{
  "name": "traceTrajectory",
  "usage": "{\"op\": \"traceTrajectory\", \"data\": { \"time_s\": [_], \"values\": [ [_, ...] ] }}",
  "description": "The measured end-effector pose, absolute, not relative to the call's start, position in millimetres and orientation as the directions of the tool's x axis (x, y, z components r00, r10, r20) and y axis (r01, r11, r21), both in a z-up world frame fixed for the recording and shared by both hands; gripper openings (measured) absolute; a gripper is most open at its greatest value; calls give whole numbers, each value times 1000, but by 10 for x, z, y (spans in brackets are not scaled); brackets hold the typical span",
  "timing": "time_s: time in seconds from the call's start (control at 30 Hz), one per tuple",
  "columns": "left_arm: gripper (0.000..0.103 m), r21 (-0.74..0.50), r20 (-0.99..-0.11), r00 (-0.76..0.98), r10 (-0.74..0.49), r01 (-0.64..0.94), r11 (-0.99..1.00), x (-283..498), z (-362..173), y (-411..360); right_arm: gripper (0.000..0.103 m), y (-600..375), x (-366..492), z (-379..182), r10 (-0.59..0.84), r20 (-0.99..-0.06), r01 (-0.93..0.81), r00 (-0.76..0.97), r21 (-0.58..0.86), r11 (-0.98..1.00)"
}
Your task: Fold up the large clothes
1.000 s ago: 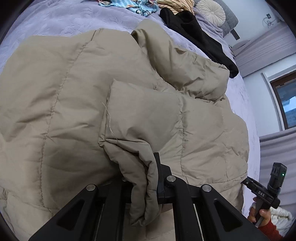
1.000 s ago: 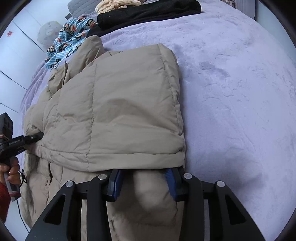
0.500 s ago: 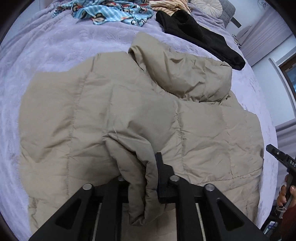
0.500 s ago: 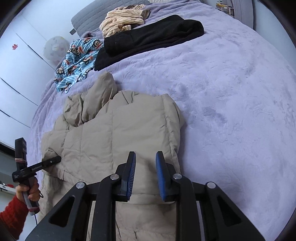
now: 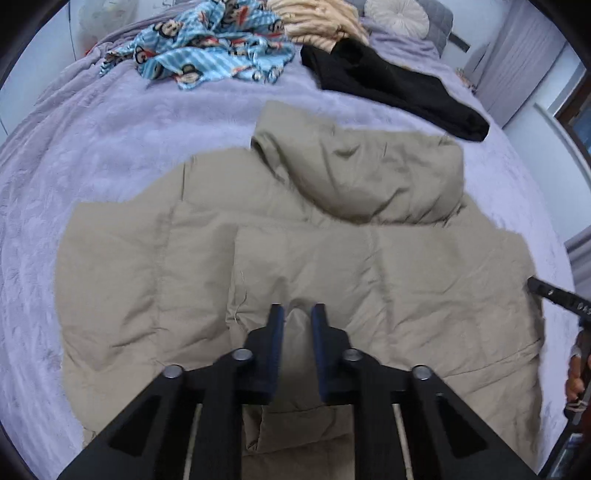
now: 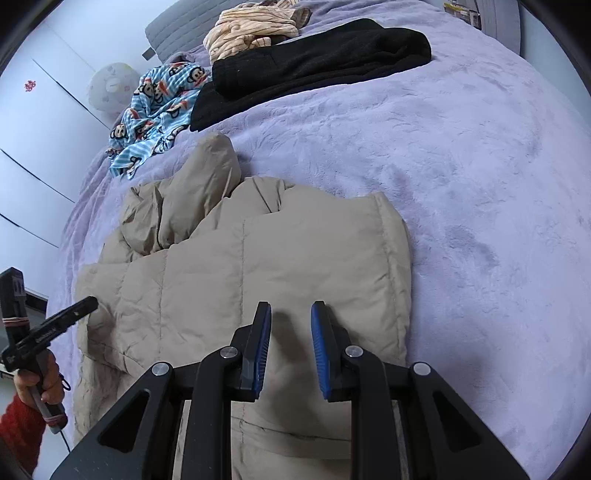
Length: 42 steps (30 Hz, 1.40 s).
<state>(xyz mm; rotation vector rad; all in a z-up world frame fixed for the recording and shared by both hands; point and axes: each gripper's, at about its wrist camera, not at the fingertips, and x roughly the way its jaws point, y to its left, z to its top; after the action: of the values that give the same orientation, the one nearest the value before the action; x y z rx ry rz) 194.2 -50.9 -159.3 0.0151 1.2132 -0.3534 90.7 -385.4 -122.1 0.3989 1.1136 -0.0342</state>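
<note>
The tan puffer jacket [image 5: 295,251] is lying folded on the purple bedspread [image 6: 461,166], right under and ahead of both tools. Left gripper [image 5: 297,314] has its jaws apart – nothing pinched. Right gripper [image 6: 291,314] is the same, parted and hovering over the jacket's edge.

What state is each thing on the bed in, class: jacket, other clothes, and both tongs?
Tan puffer jacket: lying flat, sleeve folded across.
Left tongs: open, holding nothing.
Right tongs: open, holding nothing.
Black garment: folded.
Monkey-print cloth: crumpled.
Striped cream garment: crumpled.
</note>
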Motion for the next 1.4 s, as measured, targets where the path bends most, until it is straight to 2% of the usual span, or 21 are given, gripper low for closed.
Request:
{"op": "traceTrajectory", "data": {
  "time_s": [0.17, 0.23, 0.37, 0.5, 0.63, 0.9, 1.1, 1.13, 1.17, 1.2, 1.23, 1.3, 1.4],
  "values": [
    [13, -276, -899, 287, -329, 211, 938, 1931, -1863, -393, 21, -4036, 841, -1548, 151, -894, 280, 422, 287, 916],
    [13, -280, -899, 287, -331, 206, 938, 1932, -1874, -393, 19, -4099, 810, -1640, 146, -890, 290, 431, 290, 912],
    [13, -214, -911, 304, -278, 226, 950, 1901, -1785, -452, 19, -4141, 778, -1618, 140, -890, 326, 434, 300, 897],
    [14, -125, -918, 347, -192, 208, 970, 1777, -1634, -390, 19, -4065, 634, -1447, 36, -909, 316, 416, 181, 931],
    [14, -84, -926, 349, -143, 179, 980, 1611, -1510, -169, 24, -3971, 358, -1292, -94, -919, 320, 384, 37, 947],
    [14, -41, -947, 310, -90, 159, 986, 1124, -1321, -61, 26, -3886, -150, -1114, 76, -914, 367, 398, 235, 900],
    [14, -52, -948, 307, -86, 118, 992, 804, -1260, -102, 44, -3701, -415, -1142, 188, -910, 381, 370, 333, 862],
    [16, -44, -949, 305, -78, 118, 992, 760, -1258, -119, 47, -3664, -436, -1152, 198, -910, 378, 364, 339, 862],
    [43, -35, -950, 305, -71, 121, 992, 706, -1253, -135, 48, -3618, -473, -1159, 208, -910, 375, 359, 344, 861],
    [65, -35, -949, 307, -71, 121, 992, 658, -1238, -143, 48, -3584, -511, -1167, 218, -910, 372, 352, 349, 860],
    [93, -39, -942, 326, -73, 112, 993, 602, -1204, -136, 48, -3557, -532, -1168, 224, -911, 369, 347, 352, 860],
    [94, -50, -925, 370, -89, 112, 992, 486, -1120, -122, 48, -3517, -594, -1169, 233, -911, 371, 340, 358, 857],
    [95, -43, -937, 340, -81, 118, 992, 380, -1121, -127, 49, -3472, -713, -1147, 246, -909, 386, 335, 370, 845]
  ]
}}
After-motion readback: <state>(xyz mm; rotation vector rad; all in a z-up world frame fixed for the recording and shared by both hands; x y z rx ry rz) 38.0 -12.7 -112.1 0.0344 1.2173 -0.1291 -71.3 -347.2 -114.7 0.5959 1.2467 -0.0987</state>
